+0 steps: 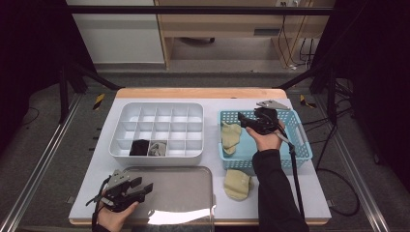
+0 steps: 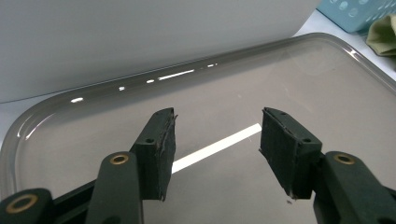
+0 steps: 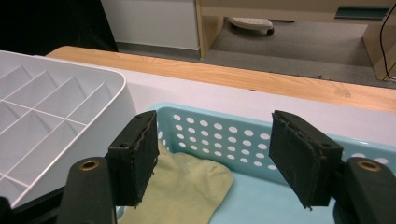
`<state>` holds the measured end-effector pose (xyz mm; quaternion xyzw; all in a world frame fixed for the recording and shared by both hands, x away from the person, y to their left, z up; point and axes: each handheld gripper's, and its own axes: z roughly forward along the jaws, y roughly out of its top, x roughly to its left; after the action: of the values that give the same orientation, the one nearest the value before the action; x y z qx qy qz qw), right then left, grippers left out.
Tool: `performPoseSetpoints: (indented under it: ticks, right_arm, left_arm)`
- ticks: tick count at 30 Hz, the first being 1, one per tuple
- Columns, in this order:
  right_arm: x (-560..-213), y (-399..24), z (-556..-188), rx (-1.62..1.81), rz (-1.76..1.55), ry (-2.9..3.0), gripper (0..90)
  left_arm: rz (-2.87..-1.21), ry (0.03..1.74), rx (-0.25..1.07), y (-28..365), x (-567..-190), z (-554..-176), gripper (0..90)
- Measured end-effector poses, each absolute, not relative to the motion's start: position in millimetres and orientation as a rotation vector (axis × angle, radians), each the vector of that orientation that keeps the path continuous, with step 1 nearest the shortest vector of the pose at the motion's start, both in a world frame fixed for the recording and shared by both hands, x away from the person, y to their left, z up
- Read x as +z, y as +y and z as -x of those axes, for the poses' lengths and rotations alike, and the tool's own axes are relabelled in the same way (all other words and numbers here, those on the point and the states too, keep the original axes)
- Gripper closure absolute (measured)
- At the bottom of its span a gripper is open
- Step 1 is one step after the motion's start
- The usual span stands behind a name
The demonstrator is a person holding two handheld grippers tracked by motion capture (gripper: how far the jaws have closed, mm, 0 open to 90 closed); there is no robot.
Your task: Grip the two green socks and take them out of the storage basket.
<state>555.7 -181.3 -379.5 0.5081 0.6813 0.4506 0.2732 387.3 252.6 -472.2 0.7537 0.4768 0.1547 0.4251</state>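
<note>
Sock [image 3: 187, 189] at basket [image 3: 224, 135] wall; R tool [image 3: 212, 161] gaping.

divider tray [image 1: 195, 153]: black item, grey item in front row | clear lid [image 1: 193, 193]: front | second sock [image 1: 237, 184]: on table

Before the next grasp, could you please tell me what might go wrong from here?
The open right gripper hovers over the yellow sock near the blue basket's wall, so the jaws could catch the perforated wall. A second sock lies beside the tray near the table edge and might be nudged off.
</note>
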Motion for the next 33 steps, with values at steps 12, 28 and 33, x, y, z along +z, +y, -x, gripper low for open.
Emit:
performPoseSetpoints:
  ticks: [12,28,33]
  right_arm:
    - [-405,-174,-578,1.169,-1.422,1.885,33.2]
    - [-436,-157,-589,1.095,-1.436,1.978,30.4]
    - [-443,-152,-591,1.095,-1.438,1.990,28.5]
  left_arm:
    - [-1.886,1.185,0.388,252,-472,-387,44.2]
    - [-1.892,1.189,0.386,252,-473,-388,44.0]
    - [-1.888,1.188,0.389,253,-473,-387,43.9]
